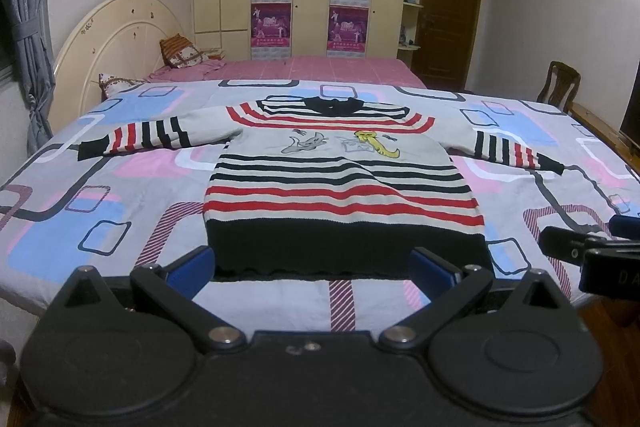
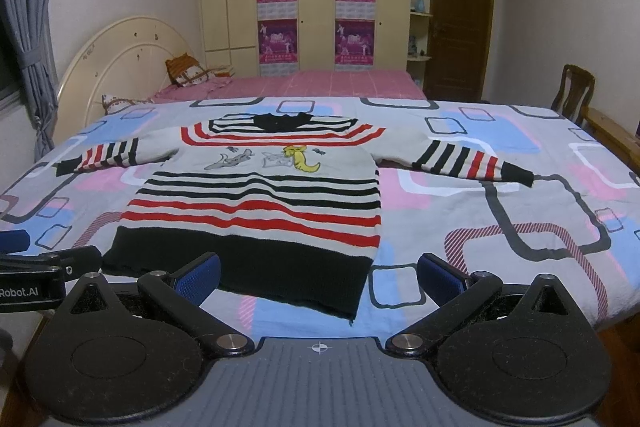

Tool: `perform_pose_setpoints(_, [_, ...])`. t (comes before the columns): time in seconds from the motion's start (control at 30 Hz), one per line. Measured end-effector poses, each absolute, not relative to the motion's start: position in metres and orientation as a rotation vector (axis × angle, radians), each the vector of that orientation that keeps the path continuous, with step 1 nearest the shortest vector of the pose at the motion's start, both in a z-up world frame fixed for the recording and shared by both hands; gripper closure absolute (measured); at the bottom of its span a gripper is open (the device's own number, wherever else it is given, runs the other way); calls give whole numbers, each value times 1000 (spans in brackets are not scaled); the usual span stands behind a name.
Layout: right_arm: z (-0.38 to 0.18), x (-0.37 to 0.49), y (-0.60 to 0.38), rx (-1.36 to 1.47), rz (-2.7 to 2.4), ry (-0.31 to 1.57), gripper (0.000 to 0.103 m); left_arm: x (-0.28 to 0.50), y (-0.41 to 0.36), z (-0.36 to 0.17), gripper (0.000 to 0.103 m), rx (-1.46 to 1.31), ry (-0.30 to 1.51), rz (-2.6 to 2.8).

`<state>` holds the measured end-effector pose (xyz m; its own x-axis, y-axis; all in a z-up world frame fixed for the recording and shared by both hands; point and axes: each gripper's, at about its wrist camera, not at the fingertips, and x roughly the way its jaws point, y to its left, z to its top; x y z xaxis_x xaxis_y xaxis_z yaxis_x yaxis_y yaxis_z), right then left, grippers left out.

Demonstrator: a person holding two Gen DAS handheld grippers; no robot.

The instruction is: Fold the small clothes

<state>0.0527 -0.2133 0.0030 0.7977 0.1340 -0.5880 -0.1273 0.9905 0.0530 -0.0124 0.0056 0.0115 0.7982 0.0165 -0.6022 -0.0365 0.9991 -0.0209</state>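
Observation:
A small striped sweater (image 1: pixel 340 183) (image 2: pixel 264 195) lies flat on the bed, front up, grey with red and black stripes, a black hem and cartoon figures on the chest. Both sleeves are spread out sideways. My left gripper (image 1: pixel 314 269) is open just in front of the black hem, holding nothing. My right gripper (image 2: pixel 320 277) is open too, near the hem's right corner, with only the bedspread between its blue pads (image 2: pixel 440 277). Each gripper shows at the edge of the other's view: the right gripper (image 1: pixel 592 251), the left gripper (image 2: pixel 40 267).
The sweater rests on a patterned bedspread (image 1: pixel 100 211) with blue, pink and grey rectangles. Pillows (image 1: pixel 184 53) and a cream headboard (image 1: pixel 116 39) stand at the far left. A wooden chair (image 2: pixel 572 95) stands right of the bed, wardrobes and a door behind.

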Motion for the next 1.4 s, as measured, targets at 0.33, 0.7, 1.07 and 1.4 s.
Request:
perform_pose_setpoints(0.33, [3,52,-213,11,141,632,0,-13,5,11,0,-34,646,32])
perform_pose_setpoints(0.7, [3,51,-214,12,141,631,0,-16,5,10,0,-38,645,32])
perform_pose_setpoints(1.07, [-2,57,-218,17,123,640,0,-10,9,7,0,-40,653,27])
perform_pose_setpoints(1.4, [-5,97,-226,35,64,635,0,35,24,11,0,-54,646,23])
